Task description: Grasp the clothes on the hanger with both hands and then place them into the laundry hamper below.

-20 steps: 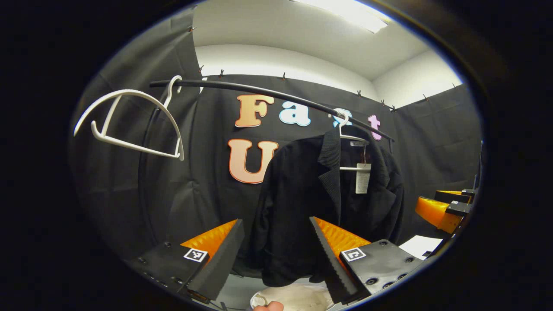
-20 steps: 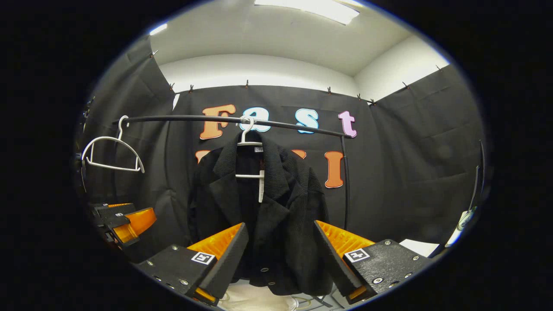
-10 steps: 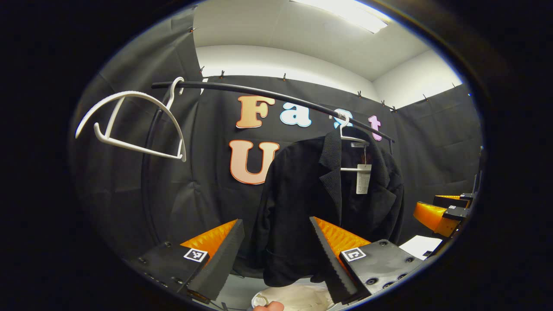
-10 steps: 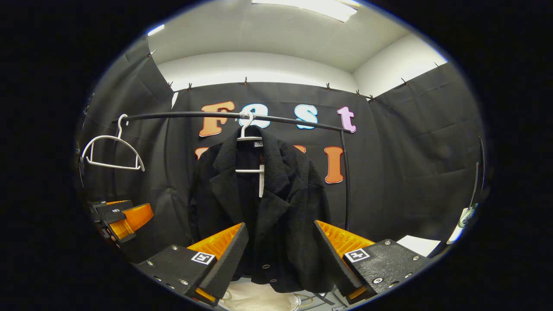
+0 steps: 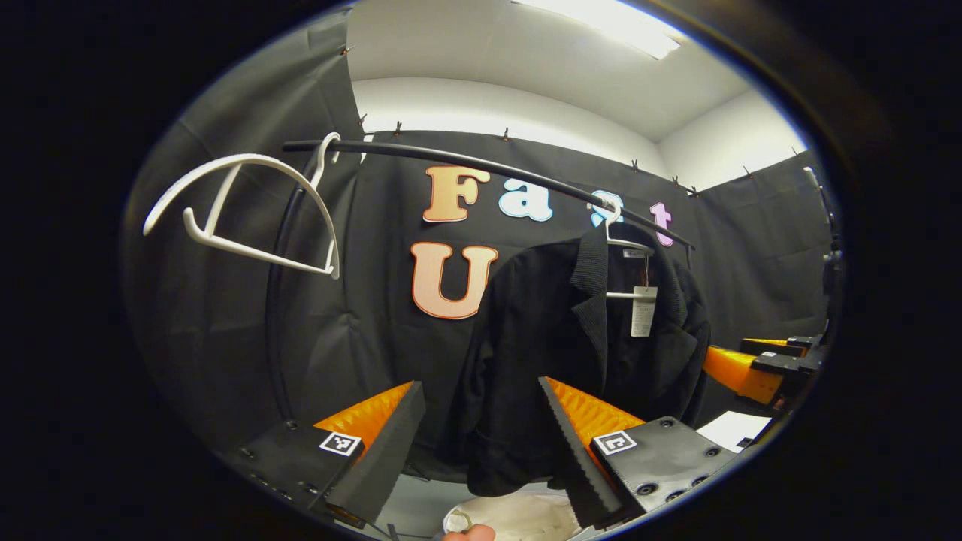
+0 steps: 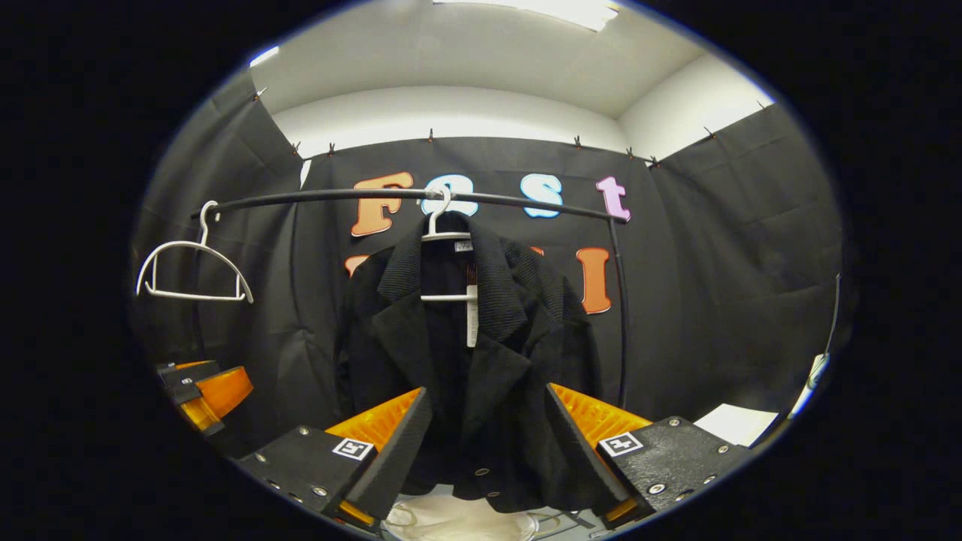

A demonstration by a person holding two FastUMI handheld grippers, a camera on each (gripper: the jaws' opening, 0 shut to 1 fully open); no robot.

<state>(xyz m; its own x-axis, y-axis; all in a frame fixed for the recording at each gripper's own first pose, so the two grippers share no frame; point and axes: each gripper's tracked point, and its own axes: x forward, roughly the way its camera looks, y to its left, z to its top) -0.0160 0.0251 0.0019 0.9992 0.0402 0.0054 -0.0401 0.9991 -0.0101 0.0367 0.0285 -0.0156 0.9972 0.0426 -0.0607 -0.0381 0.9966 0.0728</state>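
In the left gripper view, the left gripper (image 5: 481, 443) is at the bottom of the frame, fingers spread and holding nothing. In the right gripper view, the right gripper (image 6: 485, 443) is the same. Behind them, low in the frame, is the pale hamper (image 6: 451, 521). Farther away, the black jacket (image 6: 466, 376) hangs on a white hanger (image 6: 443, 233) from the rail (image 6: 338, 197), right of centre in the left gripper view. An empty hanger (image 5: 248, 210) hangs at upper left. I think the risk is this: if only one gripper pulls, the jacket can catch on its hanger or fall beside the hamper.
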